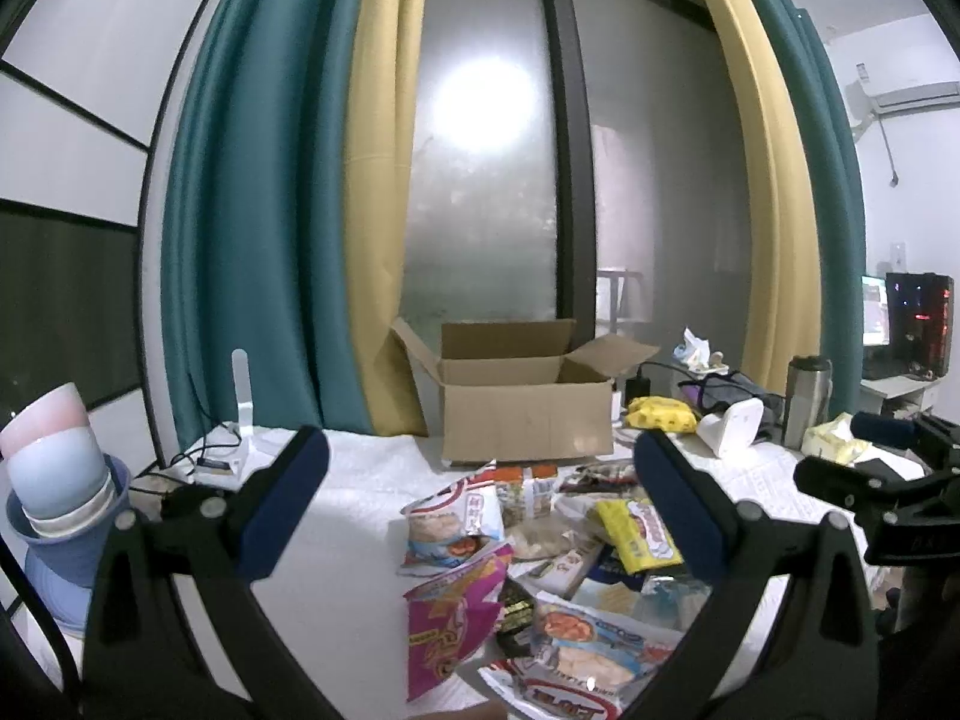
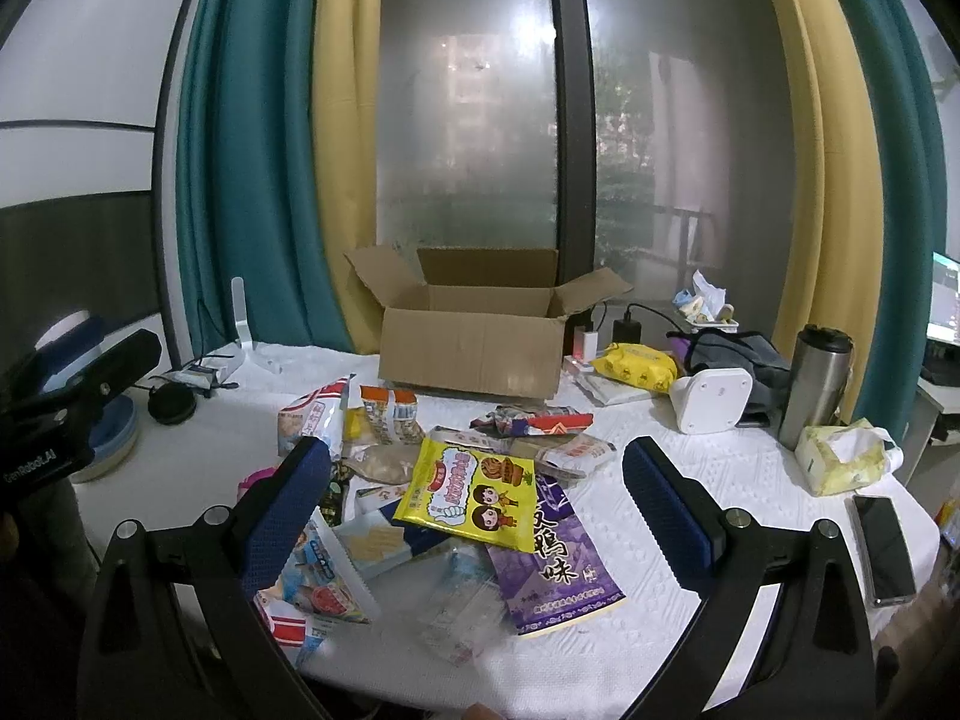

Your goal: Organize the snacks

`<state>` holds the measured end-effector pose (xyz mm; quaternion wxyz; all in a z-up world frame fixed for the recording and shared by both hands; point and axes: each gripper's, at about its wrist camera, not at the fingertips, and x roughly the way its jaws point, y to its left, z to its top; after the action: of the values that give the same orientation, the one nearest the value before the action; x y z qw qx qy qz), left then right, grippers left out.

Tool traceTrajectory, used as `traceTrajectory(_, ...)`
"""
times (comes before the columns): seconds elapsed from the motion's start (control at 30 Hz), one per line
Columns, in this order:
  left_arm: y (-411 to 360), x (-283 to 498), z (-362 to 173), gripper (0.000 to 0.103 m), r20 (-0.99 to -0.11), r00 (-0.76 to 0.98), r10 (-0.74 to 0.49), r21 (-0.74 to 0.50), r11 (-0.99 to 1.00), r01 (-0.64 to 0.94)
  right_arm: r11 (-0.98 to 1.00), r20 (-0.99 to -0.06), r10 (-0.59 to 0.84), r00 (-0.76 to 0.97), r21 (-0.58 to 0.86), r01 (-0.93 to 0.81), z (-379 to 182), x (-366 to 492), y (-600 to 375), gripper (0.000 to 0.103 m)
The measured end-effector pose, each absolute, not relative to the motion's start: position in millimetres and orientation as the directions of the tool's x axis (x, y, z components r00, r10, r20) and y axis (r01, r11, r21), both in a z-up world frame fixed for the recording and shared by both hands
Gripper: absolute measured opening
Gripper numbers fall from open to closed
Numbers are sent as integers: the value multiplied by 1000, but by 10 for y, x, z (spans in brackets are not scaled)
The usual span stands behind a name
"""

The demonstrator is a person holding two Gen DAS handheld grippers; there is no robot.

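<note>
Snacks (image 1: 528,546) lying heaped on the white table (image 1: 354,540), just before the cardboard box (image 1: 522,414); left gripper (image 1: 480,504) hovering, jaws gaping wide, gripping nothing. Right wrist view: right gripper (image 2: 477,498) also spread wide and empty over the yellow packet (image 2: 468,489) (topmost, easiest). Best pinching one edge, lifting clear before boxing.

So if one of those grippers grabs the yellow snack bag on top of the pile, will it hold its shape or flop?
The yellow snack bag looks like a thin, glossy, flat packet, so it would probably bend and droop, and could slip between the pads. It seems light. It lies loose on the other packets, so a push would likely slide it across them.
</note>
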<state>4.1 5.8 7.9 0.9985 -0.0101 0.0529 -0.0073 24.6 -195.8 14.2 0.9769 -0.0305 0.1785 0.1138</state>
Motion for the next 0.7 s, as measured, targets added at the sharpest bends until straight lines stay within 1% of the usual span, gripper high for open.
traceTrajectory(0.07,63,42,77,103,-103,995,-15,-22,1000,12,973,-355,211,911,-18,-232,42,249,-1948,100)
traceTrajectory(0.7,92,60,93,103,-96,995,-17,-24,1000,15,974,-351,208,913,-17,-228,73,244,-1949,100)
